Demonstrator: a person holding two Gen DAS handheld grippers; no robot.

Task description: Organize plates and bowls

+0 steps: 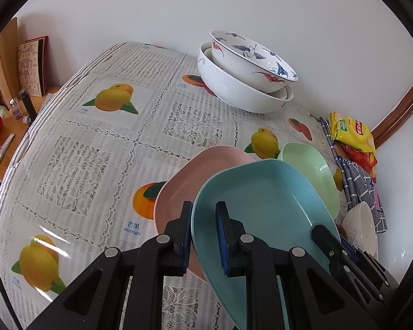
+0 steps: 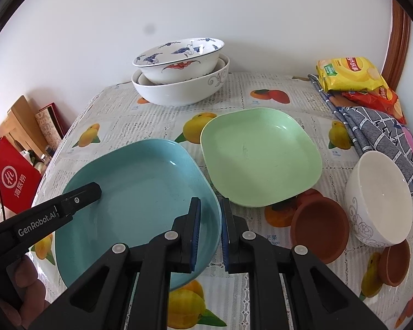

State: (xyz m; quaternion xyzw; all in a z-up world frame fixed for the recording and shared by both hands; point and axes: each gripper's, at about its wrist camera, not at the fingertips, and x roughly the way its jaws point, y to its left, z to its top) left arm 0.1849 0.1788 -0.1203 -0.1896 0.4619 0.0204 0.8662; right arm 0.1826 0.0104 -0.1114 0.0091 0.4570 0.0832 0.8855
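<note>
- Left gripper [image 1: 204,236] is pinching the left rim of the blue plate [image 1: 267,200]; right gripper [image 2: 209,233] is pinching its right rim.
- Blue plate is sitting tilted above the pink plate [image 1: 190,176], which is lying on the surface [image 1: 96,148].
- Green plate [image 2: 261,159] is lying just beside it.
- White bowl [image 2: 377,198] is sitting tilted beside the brown bowl [image 2: 319,225].
- Stacked bowls [image 2: 179,74] are standing at the wall.
</note>
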